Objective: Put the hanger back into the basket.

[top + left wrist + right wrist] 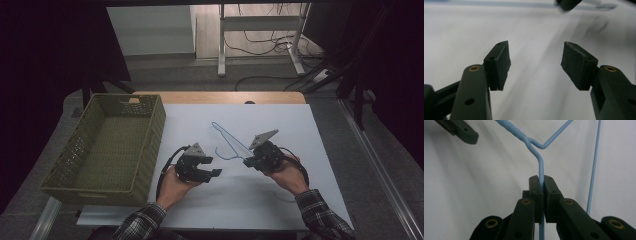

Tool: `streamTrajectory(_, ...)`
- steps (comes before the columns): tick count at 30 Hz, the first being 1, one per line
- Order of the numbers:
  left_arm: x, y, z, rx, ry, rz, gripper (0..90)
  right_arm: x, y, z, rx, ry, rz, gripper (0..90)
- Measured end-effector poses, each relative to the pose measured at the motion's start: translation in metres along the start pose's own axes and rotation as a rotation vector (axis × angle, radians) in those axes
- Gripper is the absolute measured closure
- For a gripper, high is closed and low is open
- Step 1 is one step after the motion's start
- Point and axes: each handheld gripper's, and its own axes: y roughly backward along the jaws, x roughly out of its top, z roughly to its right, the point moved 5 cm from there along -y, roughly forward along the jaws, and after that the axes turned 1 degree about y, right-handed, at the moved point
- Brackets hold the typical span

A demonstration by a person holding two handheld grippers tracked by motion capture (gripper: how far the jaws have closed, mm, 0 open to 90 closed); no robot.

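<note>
High view overhead facing forward, both gripper views close, sharing white table (280,200).

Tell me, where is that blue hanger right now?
In the high view the hanger lies out over the middle of the white table, right of the basket. The right tool pinches its wire, shown up close in the right gripper view.

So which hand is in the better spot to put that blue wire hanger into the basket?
Probably the right. The right gripper is clamped on the blue hanger, while the left gripper is open and holds nothing. The green basket lies on the left, so the right would have to reach across.
</note>
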Motion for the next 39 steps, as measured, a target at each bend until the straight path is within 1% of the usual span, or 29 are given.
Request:
streamTrajectory(4, 0.016, 0.005, 0.014, -0.012, -0.077, 0.080, 45.4, 0.008, 0.003, -0.004, 0.012, -0.007, 0.021, 86.3)
streamTrajectory(5, 0.016, 0.005, 0.014, -0.012, -0.077, 0.080, 46.8, 0.008, 0.003, -0.004, 0.012, -0.007, 0.021, 86.3)
streamTrajectory(6, 0.023, 0.005, 0.018, 0.002, -0.108, 0.109, 48.7, 0.012, 0.003, -0.005, 0.014, -0.005, 0.024, 86.3)
streamTrajectory(7, 0.026, 0.005, 0.018, -0.013, -0.108, 0.118, 51.1, 0.013, 0.003, -0.006, 0.015, -0.005, 0.027, 86.2)
streamTrajectory(8, 0.026, 0.005, 0.018, -0.013, -0.108, 0.118, 52.4, 0.014, 0.003, -0.007, 0.017, -0.005, 0.027, 86.2)
streamTrajectory(9, 0.031, 0.004, 0.019, -0.011, -0.105, 0.134, 54.1, 0.015, 0.002, -0.007, 0.020, -0.003, 0.031, 86.2)
streamTrajectory(11, 0.033, 0.003, 0.019, -0.020, -0.097, 0.138, 58.0, 0.016, 0.001, -0.009, 0.023, -0.005, 0.028, 86.2)
streamTrajectory(12, 0.035, 0.001, 0.019, 0.013, -0.101, 0.133, 59.7, 0.017, 0.000, -0.009, 0.029, -0.008, 0.033, 86.2)
streamTrajectory(14, 0.036, -0.001, 0.019, 0.018, -0.101, 0.137, 64.8, 0.018, 0.000, -0.011, 0.038, -0.009, 0.039, 86.2)
streamTrajectory(15, 0.035, -0.002, 0.020, 0.030, -0.104, 0.137, 68.0, 0.019, 0.000, -0.011, 0.041, -0.012, 0.040, 86.2)
streamTrajectory(17, 0.035, -0.001, 0.020, 0.061, -0.113, 0.147, 79.0, 0.020, -0.001, -0.012, 0.046, -0.010, 0.043, 86.2)
streamTrajectory(18, 0.035, -0.001, 0.020, 0.076, -0.114, 0.150, 80.8, 0.020, -0.001, -0.012, 0.048, -0.012, 0.046, 86.1)
streamTrajectory(20, 0.037, 0.000, 0.022, 0.136, -0.147, 0.147, 84.1, 0.021, -0.002, -0.012, 0.063, -0.027, 0.053, 86.0)
streamTrajectory(21, 0.038, 0.000, 0.023, 0.165, -0.162, 0.136, 85.2, 0.022, -0.002, -0.013, 0.067, -0.038, 0.053, 85.8)
streamTrajectory(22, 0.039, 0.001, 0.024, 0.179, -0.171, 0.123, 86.2, 0.023, -0.002, -0.013, 0.074, -0.046, 0.051, 85.1)
streamTrajectory(23, 0.041, 0.002, 0.024, 0.172, -0.159, 0.123, 86.3, 0.023, -0.002, -0.013, 0.086, -0.056, 0.045, 83.7)
streamTrajectory(24, 0.043, 0.003, 0.023, 0.170, -0.148, 0.130, 86.3, 0.024, -0.001, -0.014, 0.077, -0.058, 0.047, 78.8)
streamTrajectory(25, 0.046, 0.005, 0.023, 0.173, -0.145, 0.133, 86.4, 0.025, 0.001, -0.013, 0.048, -0.056, 0.051, 74.3)
streamTrajectory(26, 0.046, 0.005, 0.023, 0.173, -0.145, 0.133, 86.4, 0.025, 0.001, -0.013, 0.048, -0.056, 0.051, 74.3)
streamTrajectory(27, 0.048, 0.006, 0.023, 0.179, -0.144, 0.132, 86.4, 0.027, 0.007, -0.013, 0.014, -0.066, 0.056, 69.9)
streamTrajectory(28, 0.050, 0.007, 0.024, 0.179, -0.143, 0.132, 86.4, 0.027, 0.007, -0.013, 0.014, -0.066, 0.056, 69.9)
streamTrajectory(30, 0.055, 0.009, 0.025, 0.186, -0.143, 0.128, 86.4, 0.029, 0.013, -0.016, -0.023, -0.057, 0.056, 69.7)
streamTrajectory(31, 0.058, 0.009, 0.026, 0.185, -0.140, 0.119, 86.5, 0.031, 0.015, -0.019, -0.056, -0.039, 0.050, 70.8)
streamTrajectory(32, 0.058, 0.009, 0.026, 0.185, -0.140, 0.119, 86.5, 0.033, 0.014, -0.021, -0.071, -0.031, 0.041, 73.1)
streamTrajectory(34, 0.060, 0.009, 0.027, 0.187, -0.139, 0.116, 86.5, 0.034, 0.013, -0.025, -0.103, -0.005, 0.025, 84.3)
streamTrajectory(35, 0.061, 0.009, 0.027, 0.181, -0.127, 0.118, 86.4, 0.035, 0.012, -0.027, -0.113, 0.003, 0.030, 85.2)
streamTrajectory(37, 0.061, 0.010, 0.026, 0.173, -0.122, 0.115, 85.4, 0.036, 0.012, -0.028, -0.107, 0.002, 0.032, 86.1)
streamTrajectory(38, 0.061, 0.012, 0.024, 0.158, -0.118, 0.116, 85.4, 0.036, 0.012, -0.028, -0.100, -0.003, 0.040, 86.4)
streamTrajectory(39, 0.061, 0.017, 0.020, 0.125, -0.101, 0.116, 77.4, 0.036, 0.015, -0.029, -0.093, 0.004, 0.063, 86.6)
